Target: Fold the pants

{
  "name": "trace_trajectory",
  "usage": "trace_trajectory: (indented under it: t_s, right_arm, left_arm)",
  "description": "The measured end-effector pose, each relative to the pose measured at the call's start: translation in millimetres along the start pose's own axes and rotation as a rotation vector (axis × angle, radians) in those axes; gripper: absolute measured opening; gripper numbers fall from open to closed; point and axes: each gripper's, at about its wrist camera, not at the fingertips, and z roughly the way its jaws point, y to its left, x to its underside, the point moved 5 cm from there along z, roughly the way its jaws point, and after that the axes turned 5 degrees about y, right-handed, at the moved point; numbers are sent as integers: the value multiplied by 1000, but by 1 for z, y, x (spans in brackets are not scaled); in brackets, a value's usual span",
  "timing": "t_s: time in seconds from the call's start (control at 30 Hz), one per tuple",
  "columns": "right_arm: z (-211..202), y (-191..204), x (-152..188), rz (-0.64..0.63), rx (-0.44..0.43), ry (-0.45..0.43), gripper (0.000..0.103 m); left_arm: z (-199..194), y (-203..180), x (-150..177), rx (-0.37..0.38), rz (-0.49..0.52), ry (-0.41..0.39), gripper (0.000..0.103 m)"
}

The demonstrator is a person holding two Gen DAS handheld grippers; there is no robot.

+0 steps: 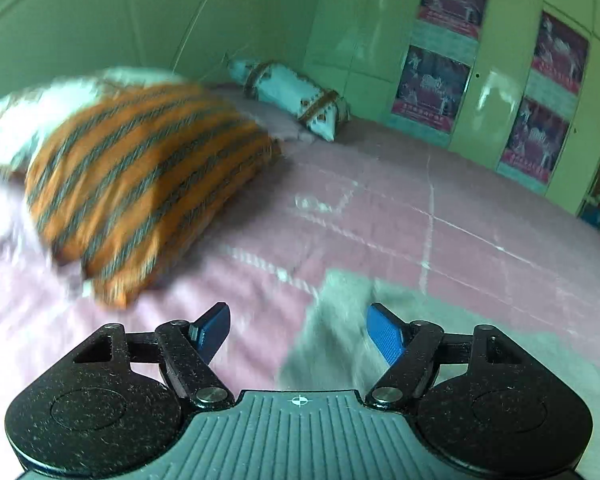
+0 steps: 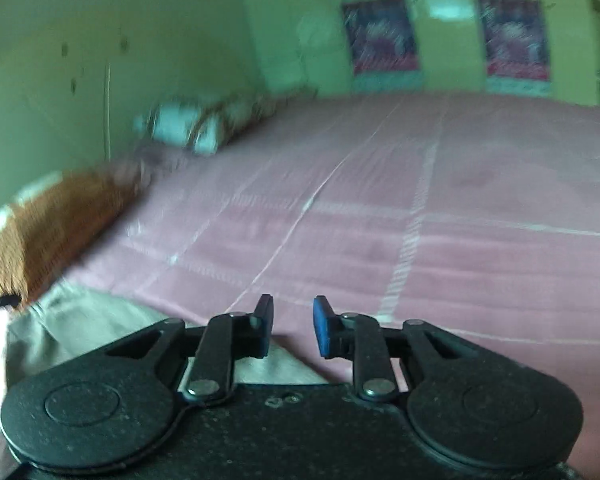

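A wide bed covered with a pink bedsheet point(image 1: 400, 216) fills both views, set against pale green walls and a row of cupboard doors carrying dark posters point(image 1: 432, 88) with red bands. An orange pillow with grey stripes point(image 1: 140, 184) lies on the sheet to the left, partly over a white pillow, and a white bolster with brown patterned bands point(image 1: 292, 96) rests near the far wall beside the cupboards. In the left wrist view the left gripper point(image 1: 298, 330) hangs over the near part of the bed with its blue pads spread well apart and nothing between them; below and ahead of it lies the pale grey-green fabric of the pants point(image 1: 340, 320), spread flat on the sheet and running off to the right. In the right wrist view the right gripper point(image 2: 293, 326) has its jaws narrowly parted, a small gap showing between the blue pads, and they hold nothing. The pants point(image 2: 92, 320) show at the lower left of that view, on the sheet just beneath and behind the fingers, near the corner of the orange pillow. Both views are smeared by motion blur.
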Motion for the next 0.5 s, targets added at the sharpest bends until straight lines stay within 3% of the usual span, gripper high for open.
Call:
trace_trajectory:
  t_s: [0.07,0.1,0.13,0.17,0.2,0.3,0.4,0.5]
  right_arm:
    - [-45,-18,15,15,29,-26,16]
    - [-67,-28,25,30,53,-32,16]
    - [-85,-38,36,50,82,-31,16]
    - [-100,-46,46,71,105,-28,16]
    - [-117,-54,59,98,127,-22,17]
    - [-144,-73,89,169,184,9,18]
    - [-161,-86,109,242,229,21,18]
    - [-170,-96,125,291,256,13,22]
  left_arm:
    - [-6,3,16,27,-33,42,74]
    - [-6,2,25,39,-49,58,66]
    - [-4,1,32,55,-62,75,57]
    - [0,-2,38,80,-77,94,37]
    - [9,-4,41,95,-84,115,34]
    - [41,-15,48,5,-33,196,34]
    - [38,-18,40,-27,-7,196,26]
    - [40,-16,50,-56,41,224,26]
